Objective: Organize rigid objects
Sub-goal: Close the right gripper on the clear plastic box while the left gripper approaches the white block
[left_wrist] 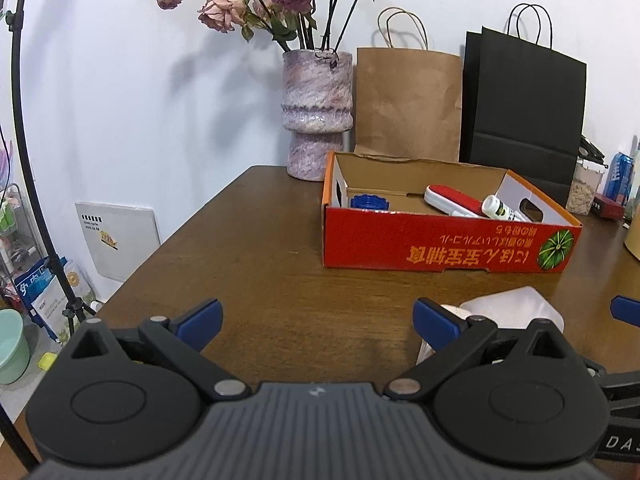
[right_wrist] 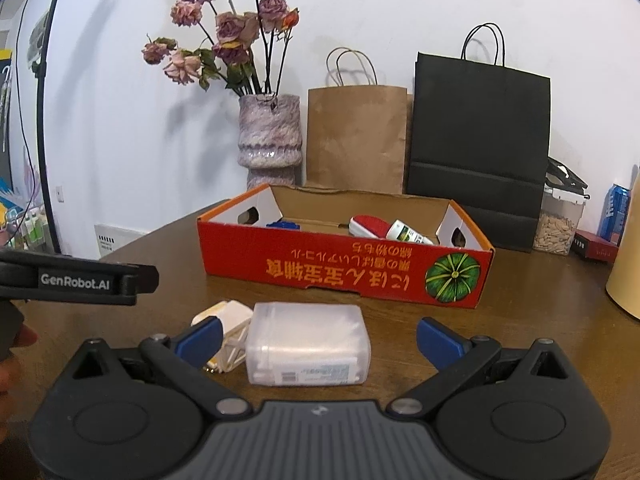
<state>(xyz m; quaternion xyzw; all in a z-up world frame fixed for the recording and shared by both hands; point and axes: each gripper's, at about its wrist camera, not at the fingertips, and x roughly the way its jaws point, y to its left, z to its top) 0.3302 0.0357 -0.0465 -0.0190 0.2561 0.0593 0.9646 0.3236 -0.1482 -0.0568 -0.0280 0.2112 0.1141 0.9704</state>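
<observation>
A red cardboard box [left_wrist: 448, 246] [right_wrist: 344, 268] stands open on the brown table [left_wrist: 256, 240]. In it lie a blue cap [left_wrist: 369, 201], a red and white brush [left_wrist: 452, 199] [right_wrist: 370, 226] and a small white bottle [left_wrist: 498, 207] [right_wrist: 408, 233]. A clear plastic box of cotton swabs [right_wrist: 306, 344] [left_wrist: 516, 308] lies in front of the red box, with a small white object [right_wrist: 230, 332] at its left. My right gripper [right_wrist: 318, 338] is open, its jaws either side of the clear box. My left gripper [left_wrist: 318, 320] is open and empty over bare table.
A purple vase of dried roses [left_wrist: 316, 116] [right_wrist: 270, 136], a brown paper bag [left_wrist: 408, 100] and a black bag [left_wrist: 528, 112] stand behind the red box. A jar [right_wrist: 560, 220], a blue can [right_wrist: 616, 212] and a tan container [right_wrist: 628, 272] are at the right.
</observation>
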